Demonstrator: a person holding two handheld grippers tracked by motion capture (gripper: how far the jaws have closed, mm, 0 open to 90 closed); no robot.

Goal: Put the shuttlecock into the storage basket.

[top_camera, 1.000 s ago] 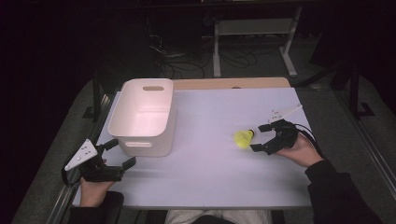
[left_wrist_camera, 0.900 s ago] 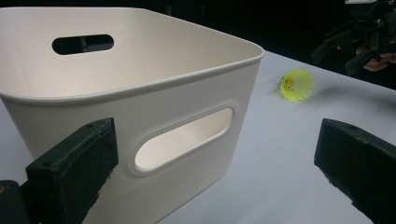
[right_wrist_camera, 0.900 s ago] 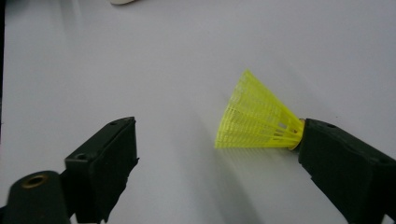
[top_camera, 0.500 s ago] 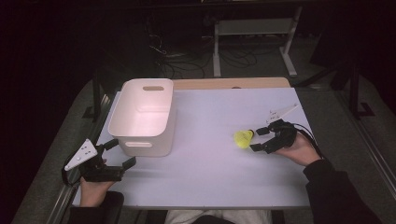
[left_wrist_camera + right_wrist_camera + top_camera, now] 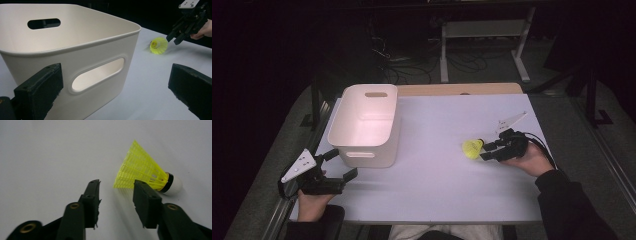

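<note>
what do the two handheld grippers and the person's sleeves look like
Both the left gripper and the right gripper are black, each with two blocky fingers, brass-coloured rivets at the joints and a pale grey three-cornered plate on top. A black cable trails from the right one. The sleeves are dark.

White table: cream bin left, yellow shuttlecock right, probably lying sideways.

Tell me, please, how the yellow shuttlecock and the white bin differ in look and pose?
The shuttlecock is small, bright yellow and meshed, lying on its side; the bin is large, plain white and solid-walled, standing upright with its mouth up. The shuttlecock lies just ahead of the right tool; the bin stands near the left tool. Both rest on the table.
</note>
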